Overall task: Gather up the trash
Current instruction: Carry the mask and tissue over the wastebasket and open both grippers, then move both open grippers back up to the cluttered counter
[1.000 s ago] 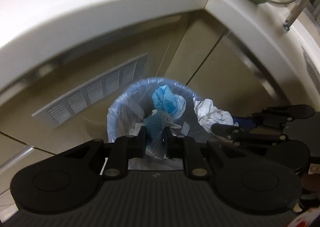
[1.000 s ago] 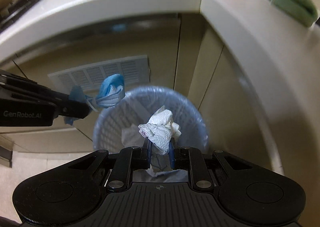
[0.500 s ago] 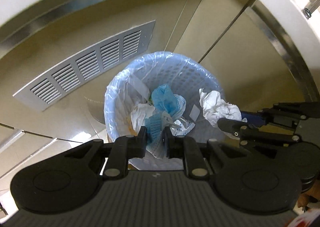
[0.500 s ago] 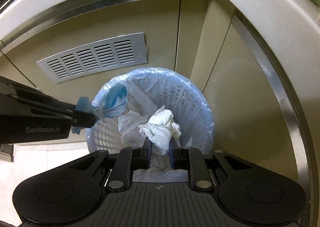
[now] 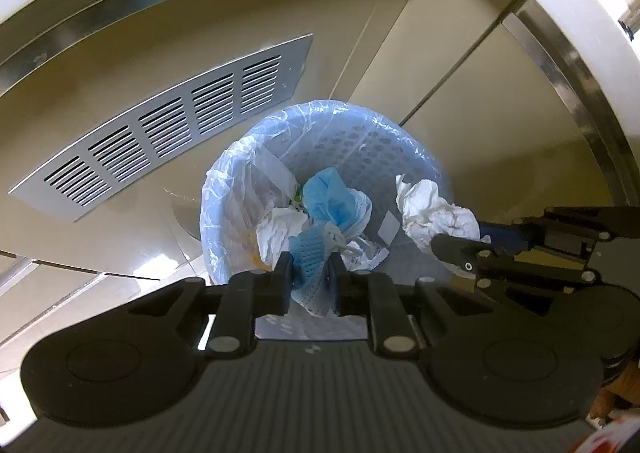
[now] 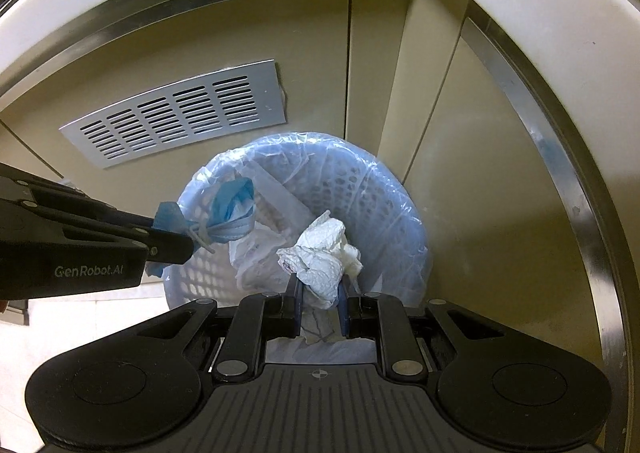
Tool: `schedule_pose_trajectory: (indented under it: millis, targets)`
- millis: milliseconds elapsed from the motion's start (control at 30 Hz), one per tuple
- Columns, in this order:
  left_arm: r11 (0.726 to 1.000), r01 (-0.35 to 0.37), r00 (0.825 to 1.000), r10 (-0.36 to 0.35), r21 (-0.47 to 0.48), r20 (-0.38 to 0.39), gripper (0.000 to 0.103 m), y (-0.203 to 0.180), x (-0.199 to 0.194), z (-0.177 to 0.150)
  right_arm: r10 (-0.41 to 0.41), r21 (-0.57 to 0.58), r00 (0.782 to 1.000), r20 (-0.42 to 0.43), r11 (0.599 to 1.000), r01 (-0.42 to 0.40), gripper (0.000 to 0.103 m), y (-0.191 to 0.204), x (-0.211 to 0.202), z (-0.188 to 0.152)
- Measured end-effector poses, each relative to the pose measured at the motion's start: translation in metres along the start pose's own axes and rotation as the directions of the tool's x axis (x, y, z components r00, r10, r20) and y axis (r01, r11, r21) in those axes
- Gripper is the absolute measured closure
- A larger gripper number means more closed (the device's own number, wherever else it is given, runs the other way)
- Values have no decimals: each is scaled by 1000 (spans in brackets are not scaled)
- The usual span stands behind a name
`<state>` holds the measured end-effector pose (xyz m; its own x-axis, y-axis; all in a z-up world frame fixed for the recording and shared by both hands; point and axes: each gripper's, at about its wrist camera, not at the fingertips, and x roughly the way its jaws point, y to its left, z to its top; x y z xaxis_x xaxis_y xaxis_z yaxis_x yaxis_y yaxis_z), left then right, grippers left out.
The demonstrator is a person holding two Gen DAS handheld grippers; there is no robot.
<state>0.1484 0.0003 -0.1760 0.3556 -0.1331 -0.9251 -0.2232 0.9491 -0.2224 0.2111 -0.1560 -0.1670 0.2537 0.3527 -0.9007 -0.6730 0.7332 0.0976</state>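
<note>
Two pieces of trash are held above one bin, I judge so that each can fall straight inside when it is let go.

In the left wrist view, a metal vent grille [image 5: 168, 129] with narrow slots fills the upper left, on a beige cabinet front. The trash bin [image 5: 404, 157] in the middle is a round plastic basket with many small holes, lined with a thin, crinkled clear bag; crumpled papers already lie in it. The left gripper [image 5: 310, 273] is clamped on a blue face mask [image 5: 316, 257], soft perforated fabric with white ear loops. Its jaws have just been opening a little, but the mask is between them and the pads look to be pressing it.

At the right of this view, the right gripper [image 6: 320, 303] pinches a crumpled white paper towel [image 6: 320, 259], wrinkled and light, over the bin's right rim. In its own view the towel sits firmly between blue pads.
</note>
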Motion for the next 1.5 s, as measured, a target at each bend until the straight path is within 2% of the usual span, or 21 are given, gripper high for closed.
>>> schedule_pose_trajectory:
  millis: [67, 133, 767, 800, 867, 900, 1267, 1400, 1500]
  targets:
    - [1000, -1, 1000, 1, -13, -1, 70, 1, 0, 1, 0, -2, 1000, 0, 1000, 0, 85, -1, 0, 1]
    - [1000, -5, 1000, 5, -19, 1, 66, 2, 0, 1, 0, -2, 1000, -1, 1000, 0, 85, -1, 0, 1]
    - [999, -24, 999, 25, -46, 24, 66, 12, -14, -8, 31, 7, 999, 24, 999, -31, 85, 3, -1, 6]
    - [999, -26, 999, 27, -47, 25, 66, 13, -14, -9, 34, 12, 999, 27, 999, -34, 78, 3, -1, 7]
    - [998, -28, 999, 29, -48, 26, 66, 14, -15, -10, 33, 17, 999, 33, 999, -34, 49, 4, -2, 8]
    - [998, -29, 999, 30, -49, 26, 66, 15, -15, -11, 34, 19, 999, 36, 999, -35, 46, 5, -3, 8]
    - [999, -17, 998, 20, -40, 58, 66, 19, -30, -13, 35, 12, 998, 53, 999, -36, 46, 9, -14, 8]
    - [1000, 1, 994, -1, 3, 110, 66, 13, -49, -10, 35, -7, 992, 122, 999, -35, 46, 14, -39, 14]
    - [999, 15, 986, -23, 49, 168, 66, 5, -71, -6, 23, -41, 979, 201, 999, -15, 46, 19, -66, 21]
